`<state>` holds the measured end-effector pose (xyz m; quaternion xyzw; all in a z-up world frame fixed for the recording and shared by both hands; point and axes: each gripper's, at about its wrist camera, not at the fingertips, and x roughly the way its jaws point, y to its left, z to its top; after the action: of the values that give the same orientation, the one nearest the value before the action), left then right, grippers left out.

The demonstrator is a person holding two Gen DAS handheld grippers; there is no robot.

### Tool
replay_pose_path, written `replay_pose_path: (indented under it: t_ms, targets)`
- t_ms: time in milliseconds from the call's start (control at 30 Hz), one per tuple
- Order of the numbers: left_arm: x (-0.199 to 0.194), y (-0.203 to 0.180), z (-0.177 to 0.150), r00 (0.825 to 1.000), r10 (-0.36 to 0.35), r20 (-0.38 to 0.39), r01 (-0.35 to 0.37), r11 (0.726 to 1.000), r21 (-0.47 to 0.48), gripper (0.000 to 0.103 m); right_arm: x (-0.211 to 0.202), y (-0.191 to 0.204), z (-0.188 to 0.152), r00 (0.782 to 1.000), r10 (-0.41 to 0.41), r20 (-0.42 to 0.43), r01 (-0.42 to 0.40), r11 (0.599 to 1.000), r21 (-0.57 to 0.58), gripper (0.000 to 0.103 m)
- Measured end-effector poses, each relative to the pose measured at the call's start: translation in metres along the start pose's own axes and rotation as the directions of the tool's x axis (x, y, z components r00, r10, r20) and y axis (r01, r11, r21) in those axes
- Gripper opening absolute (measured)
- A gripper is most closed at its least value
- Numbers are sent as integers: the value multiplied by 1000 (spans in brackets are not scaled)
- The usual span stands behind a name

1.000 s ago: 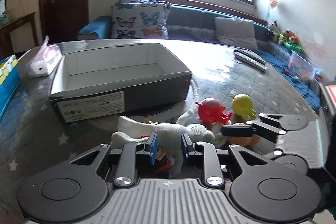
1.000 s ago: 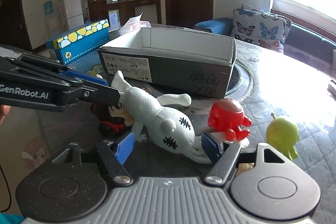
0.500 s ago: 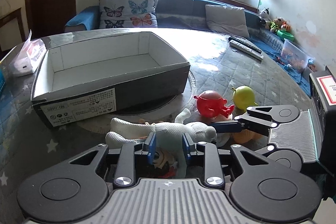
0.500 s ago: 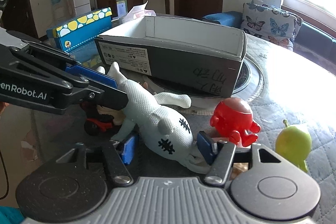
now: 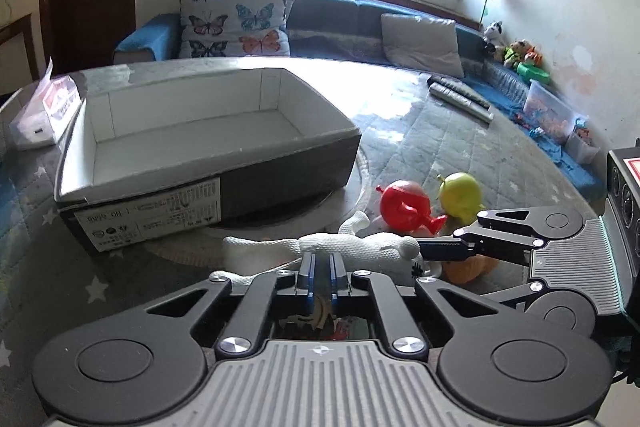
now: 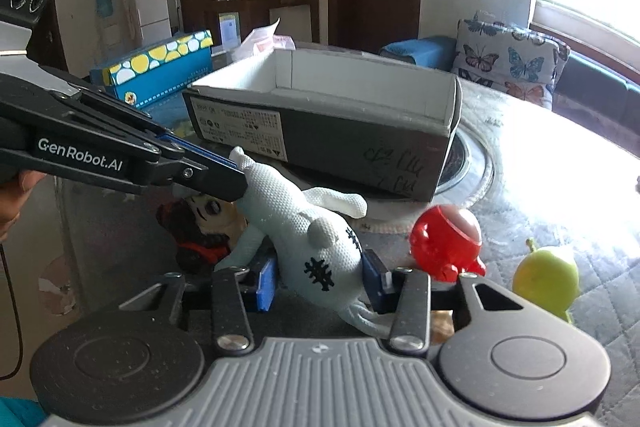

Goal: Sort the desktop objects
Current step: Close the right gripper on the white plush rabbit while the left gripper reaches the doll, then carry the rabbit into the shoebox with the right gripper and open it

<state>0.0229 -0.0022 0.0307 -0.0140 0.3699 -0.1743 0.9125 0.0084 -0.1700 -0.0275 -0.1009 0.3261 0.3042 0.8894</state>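
Left gripper [image 5: 321, 264] is clamped nearly flat on the thin end of the white plush toy [image 6: 308, 235], coming in low and level from the side. Right gripper [image 6: 318, 285] sits around the toy's fat body, blue pads right against it, though I can't tell if it's actually squeezing. Toy lies on the bench [image 5: 420, 147] just in front of the empty cardboard box [image 5: 192, 143], with a red figure [image 6: 448, 243] and green figure [image 6: 546, 277] close on the right, bare bench beyond.
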Motion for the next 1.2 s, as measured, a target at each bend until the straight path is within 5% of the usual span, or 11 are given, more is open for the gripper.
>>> replay_pose_path:
  t_ms: [233, 367, 600, 867, 1200]
  targets:
    - [-15, 6, 6, 997, 8, 78, -9, 1000, 8, 10, -12, 6, 14, 998, -22, 55, 23, 999, -30, 41]
    - [-23, 13, 10, 992, 17, 122, -17, 1000, -3, 27, -14, 7, 24, 996, -19, 82, 23, 999, -43, 41]
    - [-31, 35, 12, 987, 8, 160, 4, 997, -79, 31, -15, 6, 28, 995, -23, 99, 27, 999, -44, 41]
    - [-24, 44, 10, 985, -101, 139, 117, 988, -105, 32, -19, 1, 28, 993, -7, 119, 10, 1000, -21, 41]
    - [-26, 48, 29, 970, -122, 211, 134, 990, -46, 22, -21, 0, 54, 988, -19, 156, 29, 997, -65, 41]
